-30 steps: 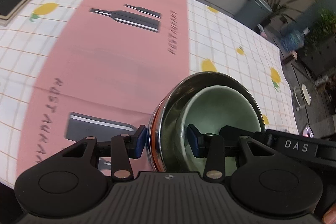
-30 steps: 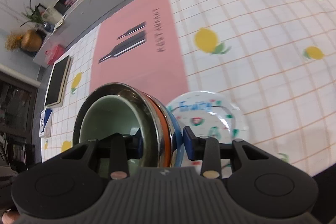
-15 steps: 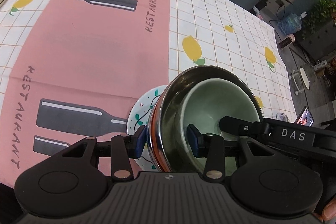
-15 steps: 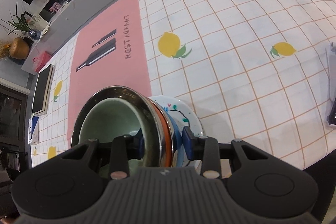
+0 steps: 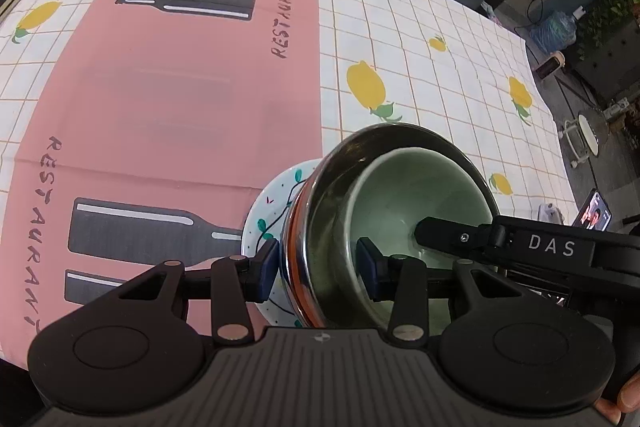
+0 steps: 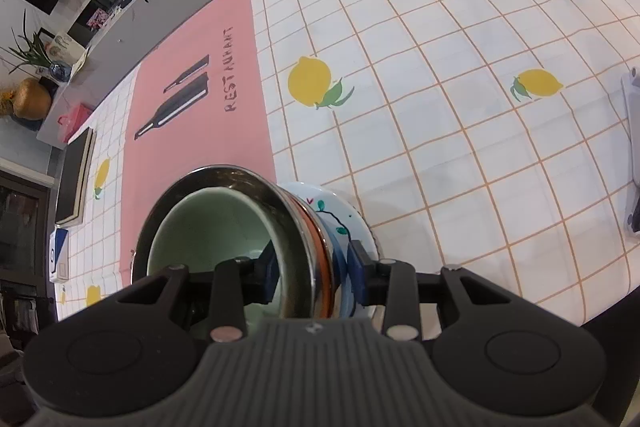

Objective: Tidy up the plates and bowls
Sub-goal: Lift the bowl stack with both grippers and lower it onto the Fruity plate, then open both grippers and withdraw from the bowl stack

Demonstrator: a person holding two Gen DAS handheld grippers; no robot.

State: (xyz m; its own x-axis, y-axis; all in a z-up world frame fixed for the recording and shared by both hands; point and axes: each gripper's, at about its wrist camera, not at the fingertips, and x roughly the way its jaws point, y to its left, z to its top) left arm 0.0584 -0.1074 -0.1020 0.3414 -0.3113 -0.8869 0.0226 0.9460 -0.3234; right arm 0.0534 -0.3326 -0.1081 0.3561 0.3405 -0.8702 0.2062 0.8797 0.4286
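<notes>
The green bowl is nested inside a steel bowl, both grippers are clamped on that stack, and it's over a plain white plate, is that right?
Not quite: the plate is not plain, it is white with a painted green vine pattern, as the left wrist view shows. The green bowl does sit inside the steel bowl, gripped by the left gripper and right gripper.

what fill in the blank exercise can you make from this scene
1. The pale green bowl sits nested inside a ____ bowl.
2. The stack of bowls is gripped by ____ claws.
3. The checked tablecloth is printed with yellow ____.
4. The word on the pink mat reads ____.

Missing: steel; two; lemons; RESTAURANT
</notes>
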